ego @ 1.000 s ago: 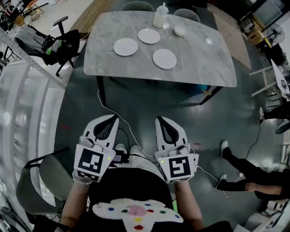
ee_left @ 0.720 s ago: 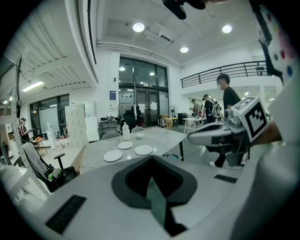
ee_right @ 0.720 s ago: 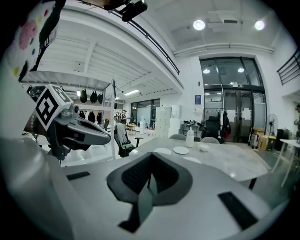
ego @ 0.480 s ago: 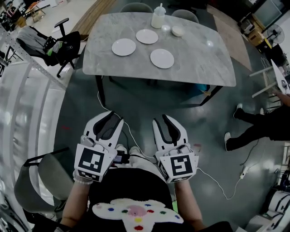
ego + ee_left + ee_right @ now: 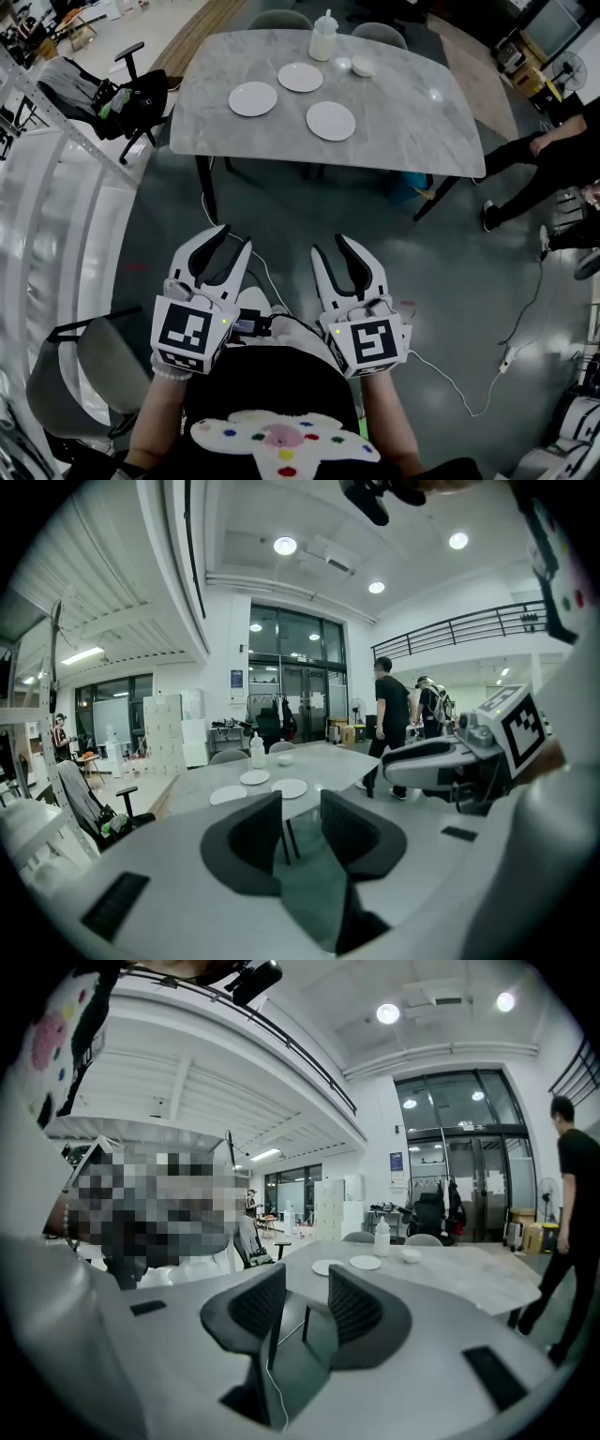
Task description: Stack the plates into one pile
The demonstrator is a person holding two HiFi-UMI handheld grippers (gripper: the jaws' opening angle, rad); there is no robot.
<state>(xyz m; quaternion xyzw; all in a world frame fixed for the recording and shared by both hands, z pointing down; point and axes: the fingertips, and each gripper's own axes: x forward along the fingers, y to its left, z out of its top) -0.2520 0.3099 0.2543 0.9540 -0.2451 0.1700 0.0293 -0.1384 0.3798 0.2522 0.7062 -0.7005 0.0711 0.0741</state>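
Head view: three plates [image 5: 331, 121] lie apart on the desk [image 5: 422, 122], well away from the left tongs [image 5: 234, 239] and right tongs [image 5: 330, 246], both just opened partway and empty, so I'd step closer before reaching.

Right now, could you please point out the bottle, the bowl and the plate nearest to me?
bottle [image 5: 323, 41]: head view, on its body.
bowl [image 5: 364, 66]: head view, on its middle.
nearest plate [image 5: 331, 121]: head view, on its centre.
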